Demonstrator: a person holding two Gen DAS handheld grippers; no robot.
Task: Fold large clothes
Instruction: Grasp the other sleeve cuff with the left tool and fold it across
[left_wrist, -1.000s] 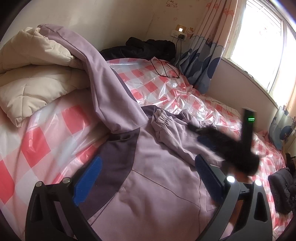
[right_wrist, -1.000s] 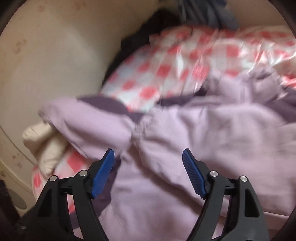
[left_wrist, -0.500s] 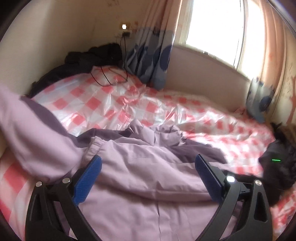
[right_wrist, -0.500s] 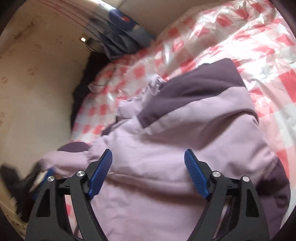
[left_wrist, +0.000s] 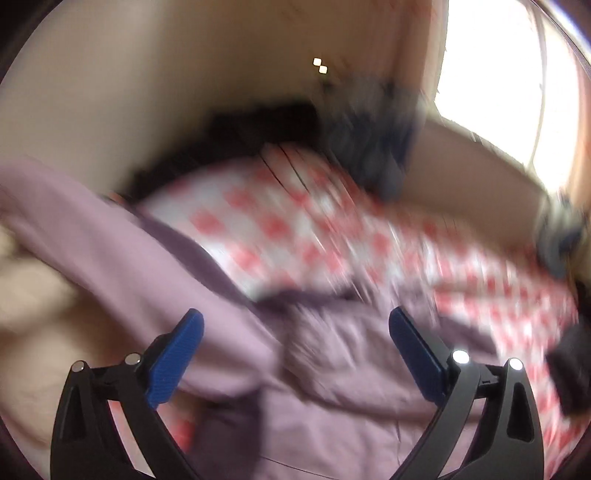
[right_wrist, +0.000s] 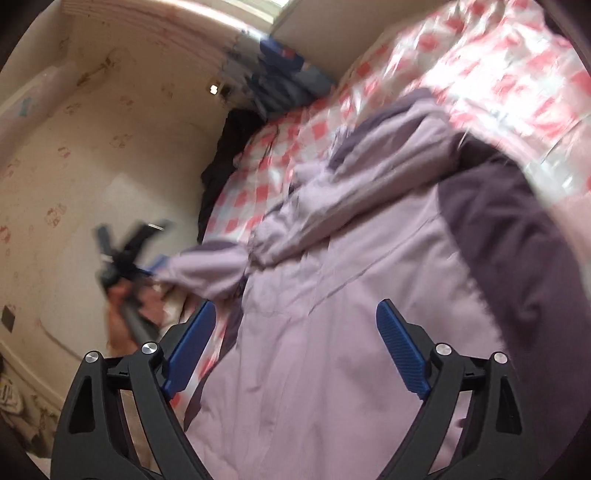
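Both tongs, our left gripper (left_wrist: 295, 343) and right gripper (right_wrist: 295, 343), hang spread wide and empty over our lilac jacket (right_wrist: 332, 332) on the pink-checked bed (left_wrist: 280, 229).

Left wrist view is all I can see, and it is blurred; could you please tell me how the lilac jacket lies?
Observer: The right wrist view shows the lilac jacket spread on the checked bed cover, one sleeve lying across its body.
Operator: Where is the other one?
Observer: The other sleeve stretches toward the left gripper, by the wall; contact is unclear.
Operator: Is my other tool busy?
Observer: The right gripper is open above the jacket, holding nothing.
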